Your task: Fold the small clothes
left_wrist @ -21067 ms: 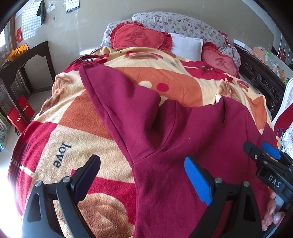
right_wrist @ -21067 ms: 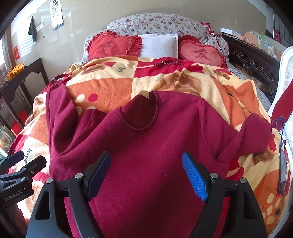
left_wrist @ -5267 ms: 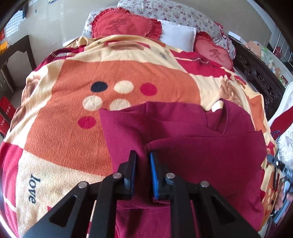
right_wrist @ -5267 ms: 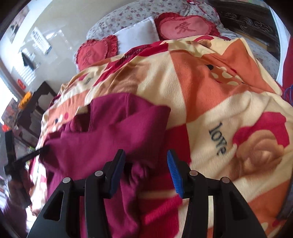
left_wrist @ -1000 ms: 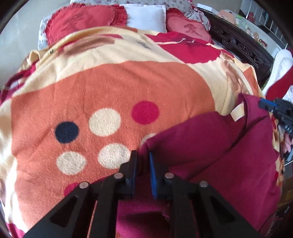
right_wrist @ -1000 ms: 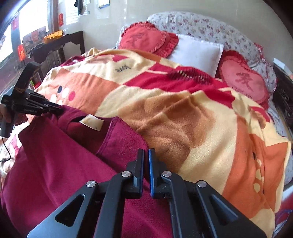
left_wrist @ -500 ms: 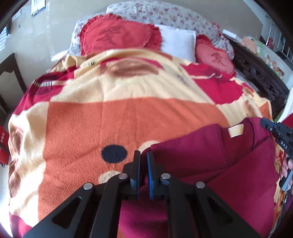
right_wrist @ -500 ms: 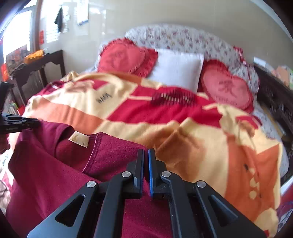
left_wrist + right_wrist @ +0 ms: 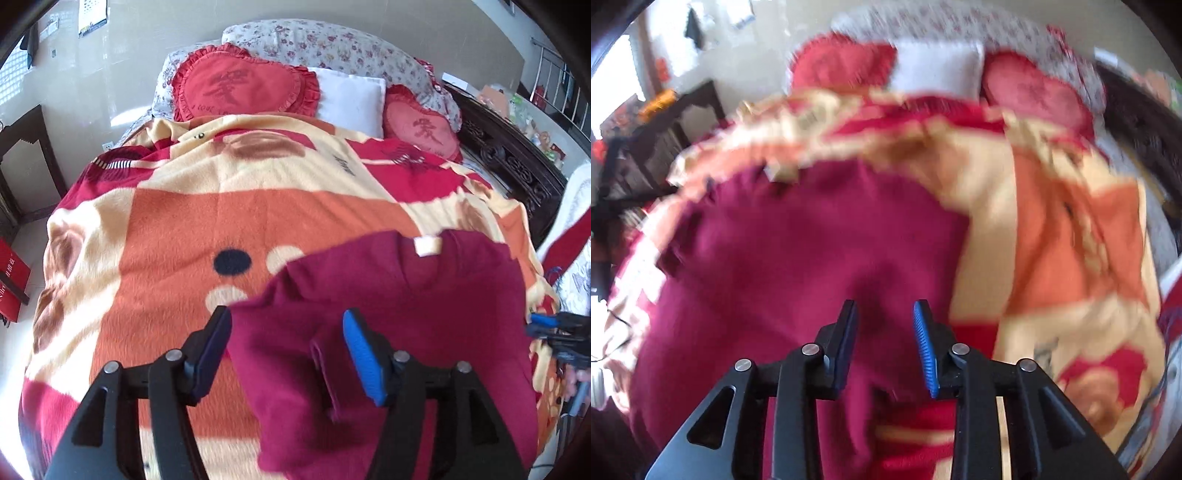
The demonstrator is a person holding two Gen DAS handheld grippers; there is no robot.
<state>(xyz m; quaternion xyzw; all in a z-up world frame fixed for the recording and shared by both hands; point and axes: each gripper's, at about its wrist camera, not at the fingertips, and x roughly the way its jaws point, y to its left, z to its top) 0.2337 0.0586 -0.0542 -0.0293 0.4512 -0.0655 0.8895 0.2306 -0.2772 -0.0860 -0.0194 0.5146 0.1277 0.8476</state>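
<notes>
The folded dark-red fleece sweater (image 9: 424,314) lies on the orange, cream and red patterned plush blanket (image 9: 221,229) near the bed's foot, its white neck label (image 9: 427,245) facing up. The sharp left wrist view shows the left gripper (image 9: 288,350) with jaws just opened wide, a soft fold between them unpressed. The blurred right wrist view shows the right gripper (image 9: 884,347) just parted narrowly above the fleece, gripping nothing.
</notes>
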